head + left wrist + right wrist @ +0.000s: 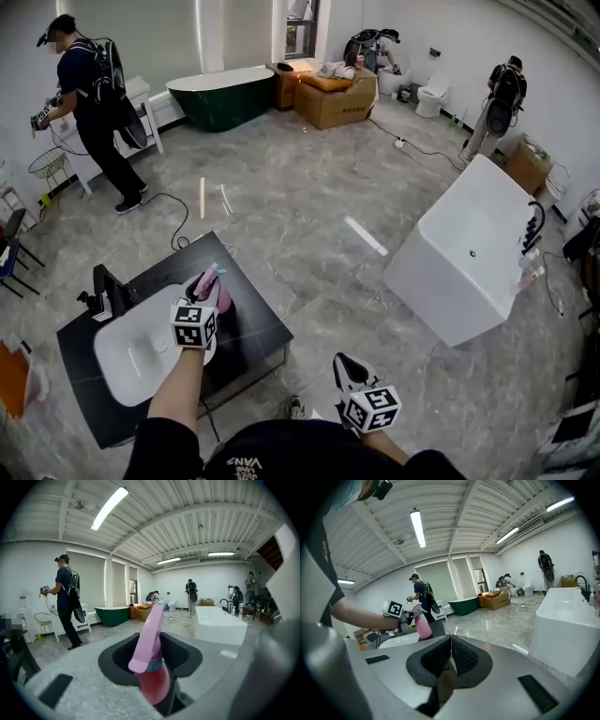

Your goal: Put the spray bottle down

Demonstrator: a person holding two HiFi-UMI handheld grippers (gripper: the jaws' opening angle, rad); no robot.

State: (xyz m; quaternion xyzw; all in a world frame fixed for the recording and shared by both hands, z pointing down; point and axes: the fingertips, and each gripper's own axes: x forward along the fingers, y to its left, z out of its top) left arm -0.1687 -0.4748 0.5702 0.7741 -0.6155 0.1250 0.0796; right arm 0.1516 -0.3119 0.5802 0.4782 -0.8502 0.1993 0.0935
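Head view: left gripper (204, 286) pinching the pink spray bottle (223, 298), carried upright over the black tabletop (253, 337), just right of its inset white basin (141, 354). The bottle is not yet released, and base contact with the tabletop cannot be told. Bare black surface lies right of the basin, with the tabletop's right edge near the bottle. The black faucet (106, 292) stands at the tabletop's far left, well apart. Open floor surrounds the tabletop, and the white bathtub (473, 246) is well clear of it. The right gripper (349, 367) sits off the tabletop's near right corner.
Left gripper view: jaws clamped on the bottle's neck, trigger head pointing away.
Right gripper view: jaws pressed together, nothing between them. The bottle (423, 626) shows at the tabletop.
Remaining: lower, settle, let go.
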